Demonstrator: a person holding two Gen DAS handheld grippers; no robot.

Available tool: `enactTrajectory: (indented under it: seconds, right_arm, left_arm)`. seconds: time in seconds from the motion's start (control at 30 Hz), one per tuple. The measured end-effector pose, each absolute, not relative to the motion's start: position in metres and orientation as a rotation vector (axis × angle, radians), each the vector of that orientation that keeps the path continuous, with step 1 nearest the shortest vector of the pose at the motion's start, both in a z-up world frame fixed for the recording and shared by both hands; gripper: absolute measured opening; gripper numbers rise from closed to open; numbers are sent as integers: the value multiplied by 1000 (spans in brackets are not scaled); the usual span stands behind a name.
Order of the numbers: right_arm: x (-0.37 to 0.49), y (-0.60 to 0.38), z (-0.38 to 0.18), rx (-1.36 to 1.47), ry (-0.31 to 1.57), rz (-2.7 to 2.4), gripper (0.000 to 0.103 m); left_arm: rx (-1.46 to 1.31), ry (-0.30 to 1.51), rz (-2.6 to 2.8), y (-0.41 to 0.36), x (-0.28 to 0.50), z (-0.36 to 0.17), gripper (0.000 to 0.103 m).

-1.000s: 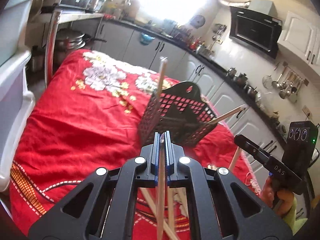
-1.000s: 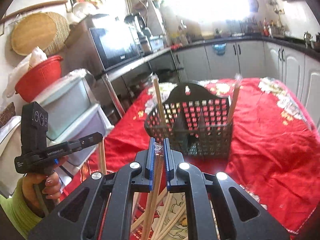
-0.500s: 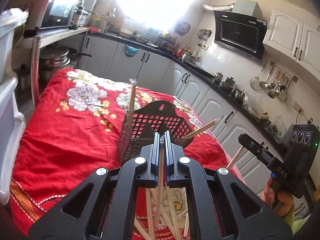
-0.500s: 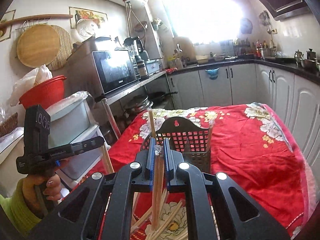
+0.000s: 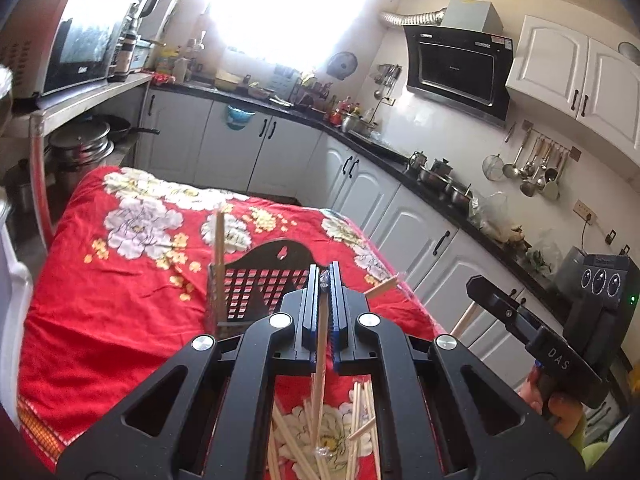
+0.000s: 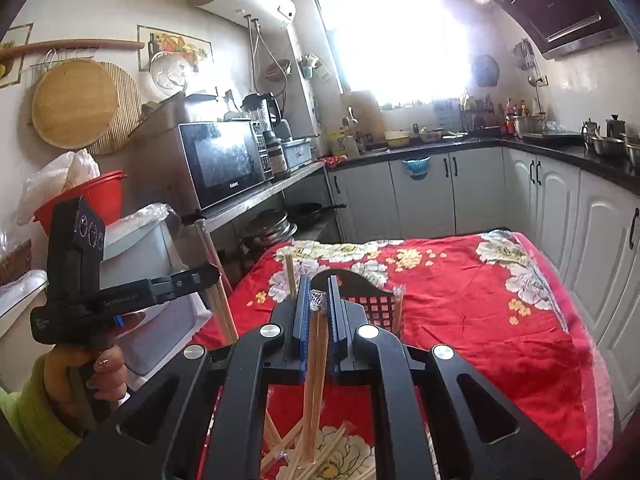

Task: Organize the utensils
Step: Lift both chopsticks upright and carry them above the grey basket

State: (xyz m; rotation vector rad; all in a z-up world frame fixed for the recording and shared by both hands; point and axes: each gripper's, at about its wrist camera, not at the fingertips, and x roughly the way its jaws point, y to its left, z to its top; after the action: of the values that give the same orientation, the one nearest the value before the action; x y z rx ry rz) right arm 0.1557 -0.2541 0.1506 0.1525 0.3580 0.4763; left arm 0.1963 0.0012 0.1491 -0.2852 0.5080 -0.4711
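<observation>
Chopsticks (image 5: 362, 432), wrapped and wooden, lie in a loose crossed pile at the near edge of the table, on a white flower of the red floral cloth (image 5: 100, 320) that covers it.

Left gripper (image 5: 324, 280): jaws closed on a single wrapped chopstick (image 5: 320, 360). The stick runs between the blue pads and hangs down toward the pile; crinkled wrapper shows at the fingertips.

Right gripper (image 6: 318, 294): jaws narrow, clamped on a small wrapped bundle of chopsticks (image 6: 312, 380); how many, I cannot tell. The bundle's lower end hangs just above the pile, wrapper bunched at the tips. From the left wrist view this gripper is off the table's right edge, a stick slanting down beneath it. A hand (image 6: 96, 368) in a yellow-green sleeve (image 6: 28, 412) grips the left tool's handle, beside the table's left edge.

Black perforated utensil caddy (image 5: 256, 284): stands upright past the pile, toward the middle of the table, partly hidden behind both sets of fingers. One chopstick (image 5: 219, 248) stands upright at its left end. Another (image 5: 382, 286) leans out over its right end.

Beyond the table's far edge: white cabinets (image 5: 232, 148) under a dark counter, bright window above. Microwave (image 6: 224, 160) on a metal shelf to the left, pots stacked beneath.
</observation>
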Motion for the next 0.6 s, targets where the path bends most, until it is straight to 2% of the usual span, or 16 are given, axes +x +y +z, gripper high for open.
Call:
enactTrajectory:
  seconds: [0.6]
  right_arm:
    - [180,-253,205,126,261,451,8]
  left_arm:
    - [-279,399,-448,-10,228,207,2]
